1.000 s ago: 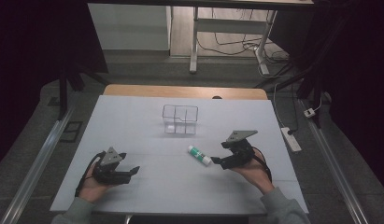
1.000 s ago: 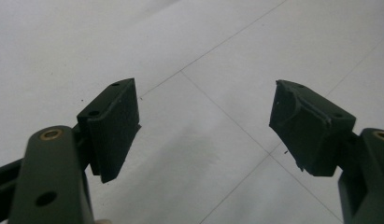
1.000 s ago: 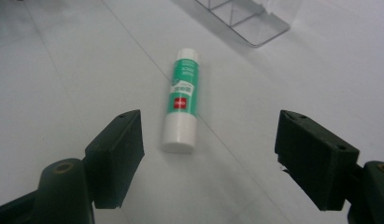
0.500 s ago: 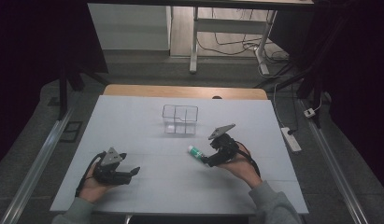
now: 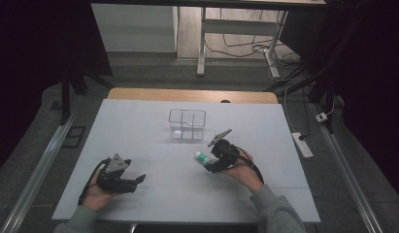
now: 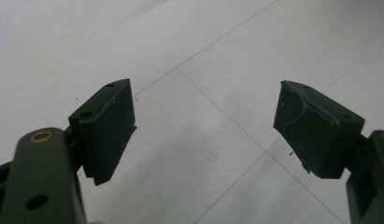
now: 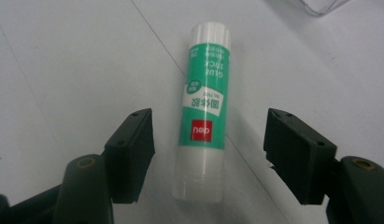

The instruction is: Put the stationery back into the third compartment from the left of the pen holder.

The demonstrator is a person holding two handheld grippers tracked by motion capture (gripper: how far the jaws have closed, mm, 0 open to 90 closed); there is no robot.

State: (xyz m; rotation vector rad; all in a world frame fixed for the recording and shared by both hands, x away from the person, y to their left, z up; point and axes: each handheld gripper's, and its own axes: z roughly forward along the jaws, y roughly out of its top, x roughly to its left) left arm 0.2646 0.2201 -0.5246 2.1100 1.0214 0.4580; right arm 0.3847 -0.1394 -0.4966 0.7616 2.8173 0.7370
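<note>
Clutter's minimal: clear plastic divided box (image 5: 187,124) near the white tabletop's (image 5: 139,126) far edge. Green-white "GLUE STICK" tube (image 7: 204,116), red "deli" logo, lies between right gripper's (image 7: 208,156) closing, not-yet-touching jaws; left gripper (image 6: 203,128) wide, empty.

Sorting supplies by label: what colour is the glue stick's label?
Green with white lettering and a small red logo patch, on a white glue stick; clearest in the right gripper view.

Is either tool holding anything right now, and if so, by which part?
Nothing is held. The right tool straddles the lower end of the glue stick, its jaws just closing but not touching it. The left tool is open over bare table.
</note>
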